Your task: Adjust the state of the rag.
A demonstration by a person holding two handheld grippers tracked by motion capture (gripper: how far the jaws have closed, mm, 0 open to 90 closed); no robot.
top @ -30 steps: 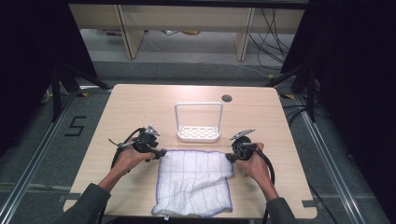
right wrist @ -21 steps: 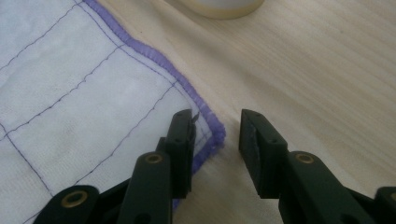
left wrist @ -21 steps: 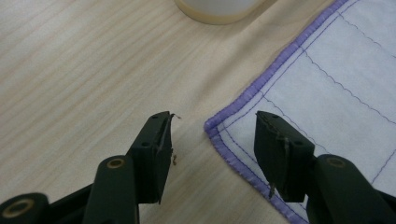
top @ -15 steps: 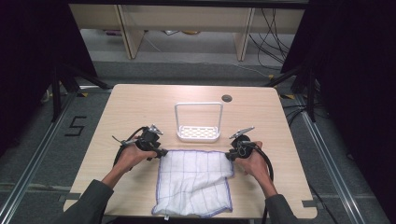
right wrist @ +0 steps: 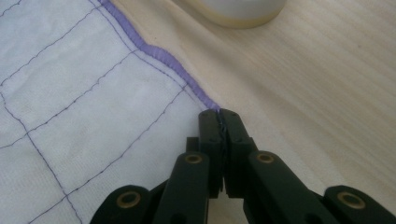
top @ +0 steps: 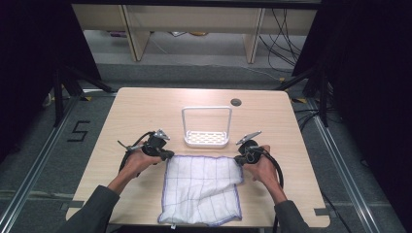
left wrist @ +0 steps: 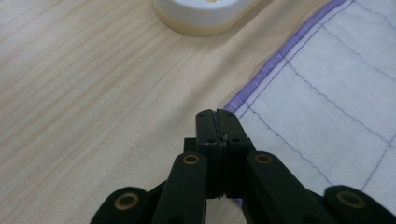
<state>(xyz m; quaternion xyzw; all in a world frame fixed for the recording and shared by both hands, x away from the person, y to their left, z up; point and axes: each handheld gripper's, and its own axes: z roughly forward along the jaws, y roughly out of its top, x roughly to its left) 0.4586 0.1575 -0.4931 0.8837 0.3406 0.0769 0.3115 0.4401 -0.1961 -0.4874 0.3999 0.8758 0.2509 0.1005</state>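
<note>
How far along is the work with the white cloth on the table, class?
Done: both grippers have just closed. The left gripper pinches the far left corner of the white purple-edged checked cloth, the right gripper its far right corner. In hand: a two-corner grip, cloth lying flat on the light wooden table. Left: probably lifting and folding it. The white plastic handled basket beyond stands untouched.

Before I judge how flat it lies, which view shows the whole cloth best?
The high view: the cloth lies spread on the table with all its purple-edged sides visible, the near part rumpled. The left gripper view shows just one corner at the shut jaws of the left gripper; the right gripper view shows the opposite far corner at the right gripper.
</note>
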